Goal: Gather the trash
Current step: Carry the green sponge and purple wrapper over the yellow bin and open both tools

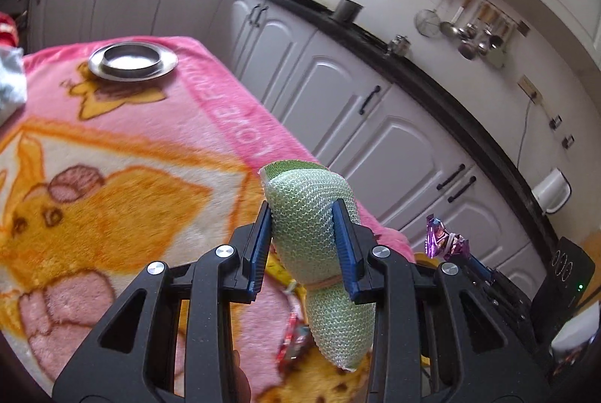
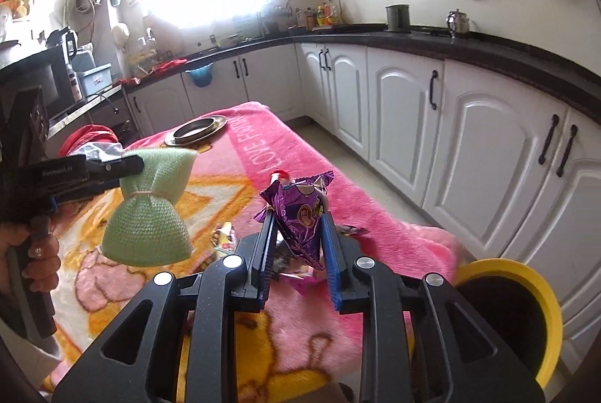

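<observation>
My left gripper [image 1: 302,215] is shut on a green mesh sponge [image 1: 308,211] tied at its middle with a rubber band, held up above the pink blanket [image 1: 124,140]. The right wrist view shows that sponge [image 2: 150,204] at the left, clamped in the left gripper [image 2: 127,168] in a person's hand. My right gripper [image 2: 296,211] is shut on a crumpled purple wrapper [image 2: 300,211], also lifted off the blanket [image 2: 375,211]. From the left wrist view the purple wrapper [image 1: 445,239] shows at the right. More wrappers [image 1: 295,339] lie on the blanket under the sponge.
A steel plate [image 1: 132,60] sits at the blanket's far end. A yellow-rimmed bin [image 2: 514,313] stands at the lower right beside the table. White cabinets [image 2: 469,147] under a black counter run along the right. Crumpled cloth [image 2: 94,144] lies at the table's far left.
</observation>
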`<action>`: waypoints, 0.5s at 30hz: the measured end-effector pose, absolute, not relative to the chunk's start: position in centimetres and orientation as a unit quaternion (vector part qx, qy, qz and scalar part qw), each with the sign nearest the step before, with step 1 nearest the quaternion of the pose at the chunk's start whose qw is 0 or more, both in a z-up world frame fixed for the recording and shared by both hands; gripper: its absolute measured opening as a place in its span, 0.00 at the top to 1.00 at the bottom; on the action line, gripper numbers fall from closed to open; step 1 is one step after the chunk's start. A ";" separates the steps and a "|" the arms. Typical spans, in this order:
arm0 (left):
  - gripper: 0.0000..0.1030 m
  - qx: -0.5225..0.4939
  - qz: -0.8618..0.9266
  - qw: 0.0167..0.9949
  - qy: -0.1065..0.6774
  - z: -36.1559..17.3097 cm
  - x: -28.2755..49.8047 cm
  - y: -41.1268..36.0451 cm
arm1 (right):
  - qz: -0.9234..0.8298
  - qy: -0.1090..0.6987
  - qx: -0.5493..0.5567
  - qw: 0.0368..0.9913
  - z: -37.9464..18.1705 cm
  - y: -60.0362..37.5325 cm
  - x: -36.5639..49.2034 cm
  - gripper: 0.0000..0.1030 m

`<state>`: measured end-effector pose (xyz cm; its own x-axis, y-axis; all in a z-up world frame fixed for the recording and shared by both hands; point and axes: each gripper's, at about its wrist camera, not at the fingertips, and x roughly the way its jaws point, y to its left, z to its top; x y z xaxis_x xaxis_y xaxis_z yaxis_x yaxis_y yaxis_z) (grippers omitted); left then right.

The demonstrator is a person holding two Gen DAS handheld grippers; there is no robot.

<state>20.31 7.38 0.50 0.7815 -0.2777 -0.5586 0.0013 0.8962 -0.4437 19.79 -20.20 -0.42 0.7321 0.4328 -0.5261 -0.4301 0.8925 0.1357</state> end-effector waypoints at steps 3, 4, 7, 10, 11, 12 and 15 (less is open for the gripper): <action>0.75 -0.202 -0.093 0.921 0.320 1.0 20.6 5.2 | 0.223 0.281 0.005 0.934 -0.2 -21.5 19.4 0.78; 0.75 -0.199 -0.097 0.921 0.320 1.1 20.7 4.5 | 0.220 0.280 0.007 0.934 -0.1 -21.9 19.2 0.78; 0.76 -0.184 -0.111 0.923 0.318 1.4 21.0 2.4 | 0.207 0.279 0.013 0.938 0.0 -23.7 18.7 0.78; 0.75 -0.171 -0.125 0.924 0.318 1.6 21.4 0.2 | 0.192 0.278 0.018 0.941 -0.2 -25.5 18.2 0.78; 0.75 -0.166 -0.129 0.924 0.319 1.6 21.6 -0.5 | 0.184 0.278 0.020 0.942 -0.2 -26.3 18.0 0.78; 0.75 -0.163 -0.132 0.924 0.319 1.6 21.7 -1.2 | 0.180 0.279 0.021 0.943 -0.4 -26.8 17.9 0.78; 0.75 -0.149 -0.143 0.924 0.320 1.5 22.0 -3.5 | 0.161 0.281 0.029 0.946 -0.7 -28.7 17.5 0.78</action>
